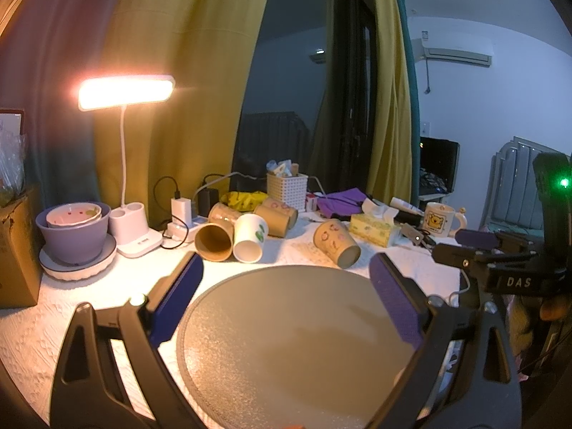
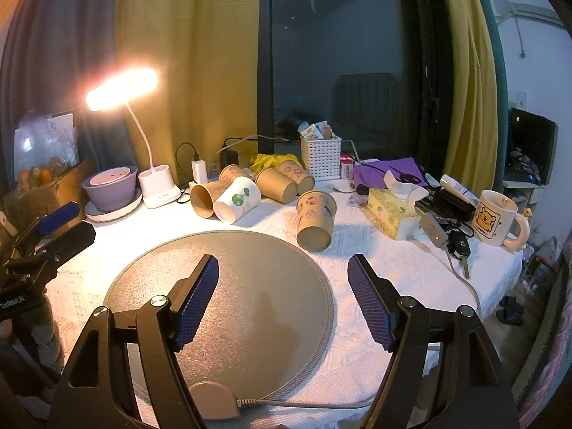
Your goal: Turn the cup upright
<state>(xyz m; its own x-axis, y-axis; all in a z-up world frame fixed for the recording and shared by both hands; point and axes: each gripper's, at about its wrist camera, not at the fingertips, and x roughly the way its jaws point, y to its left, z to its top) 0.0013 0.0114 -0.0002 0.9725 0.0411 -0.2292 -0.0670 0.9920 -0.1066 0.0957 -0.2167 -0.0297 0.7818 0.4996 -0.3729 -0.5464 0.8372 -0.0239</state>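
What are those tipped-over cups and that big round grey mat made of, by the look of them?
The brown cups look like matte kraft paper: thin rolled rims, printed stickers. The white cup seems coated paper with a green print. The round mat looks like grainy faux leather or felt with a stitched edge; I can't tell which.

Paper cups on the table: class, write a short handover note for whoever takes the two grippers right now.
Left gripper: open, empty, above the round grey mat.
Right gripper: open, empty, over the same mat.
Nearest sticker-printed cup lies tipped, base towards us, just beyond the mat. White leaf-print cup and the plain brown cups lie on their sides farther back.
Done: nothing, no cup upright.
Left: grasp a cup, probably the nearest, and stand it up.
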